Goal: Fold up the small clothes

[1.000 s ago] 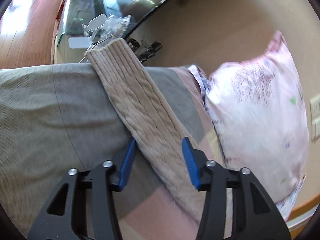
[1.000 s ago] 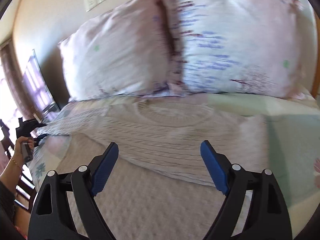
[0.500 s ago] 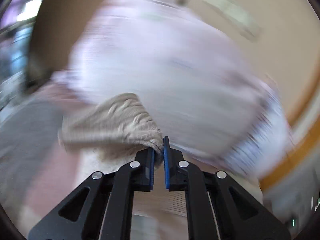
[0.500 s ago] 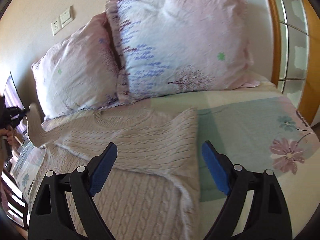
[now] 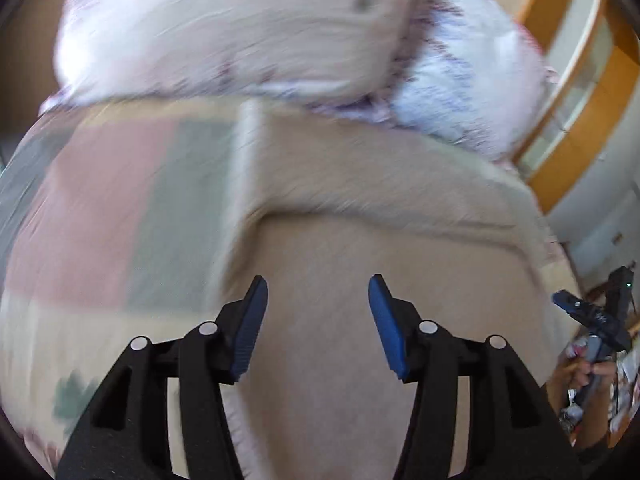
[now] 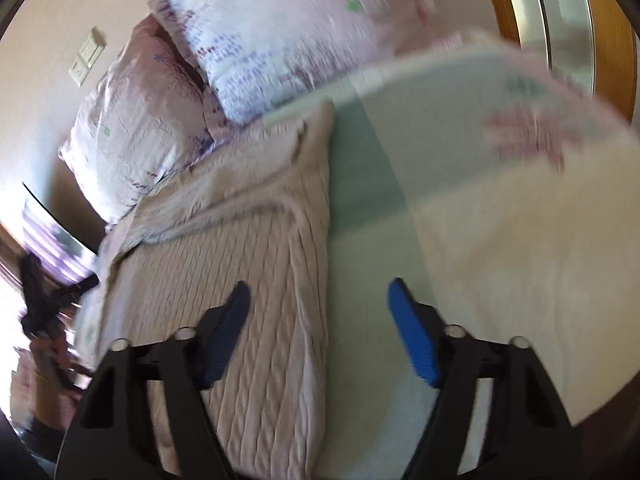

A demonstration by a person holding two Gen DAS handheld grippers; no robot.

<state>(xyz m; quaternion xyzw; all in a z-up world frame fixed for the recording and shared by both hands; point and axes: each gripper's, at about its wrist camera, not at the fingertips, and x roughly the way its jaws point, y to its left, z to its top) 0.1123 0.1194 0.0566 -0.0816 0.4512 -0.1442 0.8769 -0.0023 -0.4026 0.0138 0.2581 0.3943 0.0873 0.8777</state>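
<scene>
Item: beige cable-knit sweater [image 6: 256, 280], laid flat on the pastel patchwork bedspread [image 6: 480, 240], sleeves folded across the chest.

Handling, as judged: soft, limp, moderately heavy knit; not slippery, not fragile. It is best pinched at the straight side edge, at 12 o'clock from the right gripper [image 6: 318, 296], or at the hem.

Grippers: right gripper spread wide, empty; left gripper [image 5: 318, 300] likewise parted, empty, above the body panel.

Obscured: hem cut off at 6 o'clock; the knit is smeared by blur in the left view; floral pillows [image 6: 280, 28] partly blurred.

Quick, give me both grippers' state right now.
Left gripper: open, empty, over the beige knit sweater.
Right gripper: open, empty, over the sweater's right edge.
</scene>
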